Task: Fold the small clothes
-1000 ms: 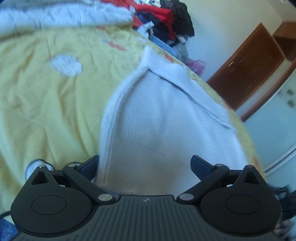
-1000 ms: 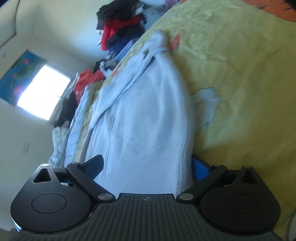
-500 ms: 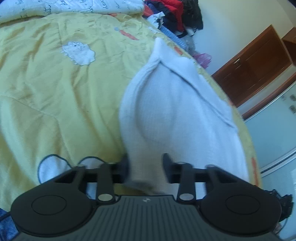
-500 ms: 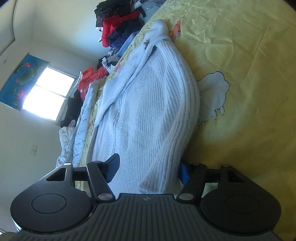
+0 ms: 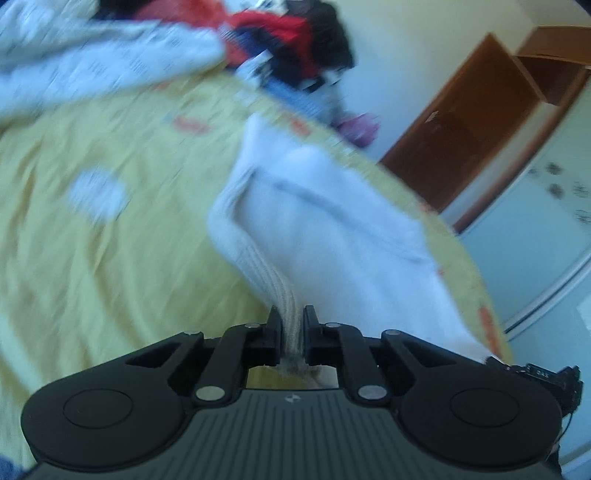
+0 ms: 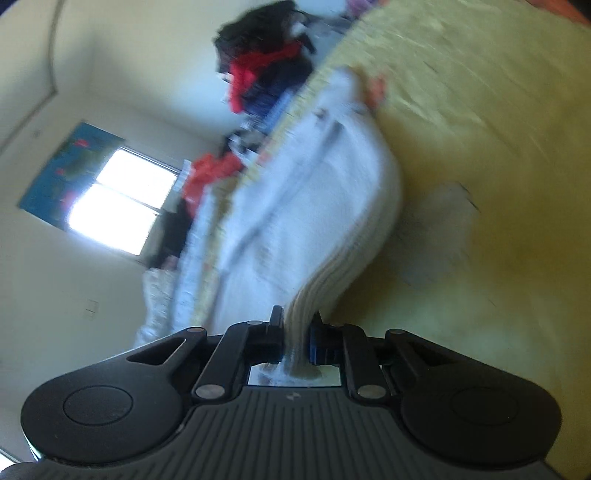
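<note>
On the yellow bed cover (image 5: 110, 266), a white knit garment (image 5: 325, 221) held at two points.
Left gripper (image 5: 291, 328) jaws closed on a ribbed edge at 6 o'clock; right gripper (image 6: 295, 332) jaws likewise pinch ribbed hem. Garment runs off toward 12 o'clock, far end resting on the bed. Judged soft, light, limp and stretchy: take it by the thicker ribbed hem corners, not the mid-panel. Views blurred.

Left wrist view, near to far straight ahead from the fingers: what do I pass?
Left gripper shut on the white knit garment's ribbed hem → garment body → yellow bedspread edge → clothes pile → wall.
</note>
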Available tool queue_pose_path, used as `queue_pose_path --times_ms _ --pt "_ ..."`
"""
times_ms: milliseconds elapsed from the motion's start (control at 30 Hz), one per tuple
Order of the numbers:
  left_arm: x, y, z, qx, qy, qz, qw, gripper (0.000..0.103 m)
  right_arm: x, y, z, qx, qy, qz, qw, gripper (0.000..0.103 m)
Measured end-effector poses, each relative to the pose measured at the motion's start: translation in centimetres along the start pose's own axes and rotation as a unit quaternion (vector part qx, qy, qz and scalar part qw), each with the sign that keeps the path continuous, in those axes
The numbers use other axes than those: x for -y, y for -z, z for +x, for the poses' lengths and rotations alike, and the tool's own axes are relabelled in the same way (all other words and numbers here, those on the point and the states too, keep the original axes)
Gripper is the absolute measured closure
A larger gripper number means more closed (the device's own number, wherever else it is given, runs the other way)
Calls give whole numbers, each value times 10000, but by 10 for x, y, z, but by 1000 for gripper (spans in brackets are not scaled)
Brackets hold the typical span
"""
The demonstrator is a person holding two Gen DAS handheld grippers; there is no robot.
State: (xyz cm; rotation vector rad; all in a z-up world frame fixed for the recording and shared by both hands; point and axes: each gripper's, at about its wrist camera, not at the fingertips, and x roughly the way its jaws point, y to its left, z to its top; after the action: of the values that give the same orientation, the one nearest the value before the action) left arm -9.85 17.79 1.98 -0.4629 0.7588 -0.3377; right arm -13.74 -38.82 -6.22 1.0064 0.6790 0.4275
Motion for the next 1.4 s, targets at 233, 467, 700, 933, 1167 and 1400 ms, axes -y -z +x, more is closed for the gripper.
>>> queue_pose_path --times_ms 233,467,700,933,1167,1400 --pt "18 -43 4 180 117 81 9997 93 -20 -40 4 222 -551 100 9982 86" --pt "20 -110 43 268 -59 3 9996 93 -28 -107 36 244 -628 157 9976 86" --pt "26 -184 126 92 -465 59 9989 93 -31 -191 111 244 -597 184 9977 86" --pt "28 -258 210 153 -517 32 9985 93 -17 -269 187 234 -507 369 9978 86" --pt "-5 -272 318 -185 -761 21 9969 85 42 -319 256 256 101 1016 9944 65" --pt "0 -256 257 692 -126 67 9975 14 32 -296 225 529 77 557 9970 48"
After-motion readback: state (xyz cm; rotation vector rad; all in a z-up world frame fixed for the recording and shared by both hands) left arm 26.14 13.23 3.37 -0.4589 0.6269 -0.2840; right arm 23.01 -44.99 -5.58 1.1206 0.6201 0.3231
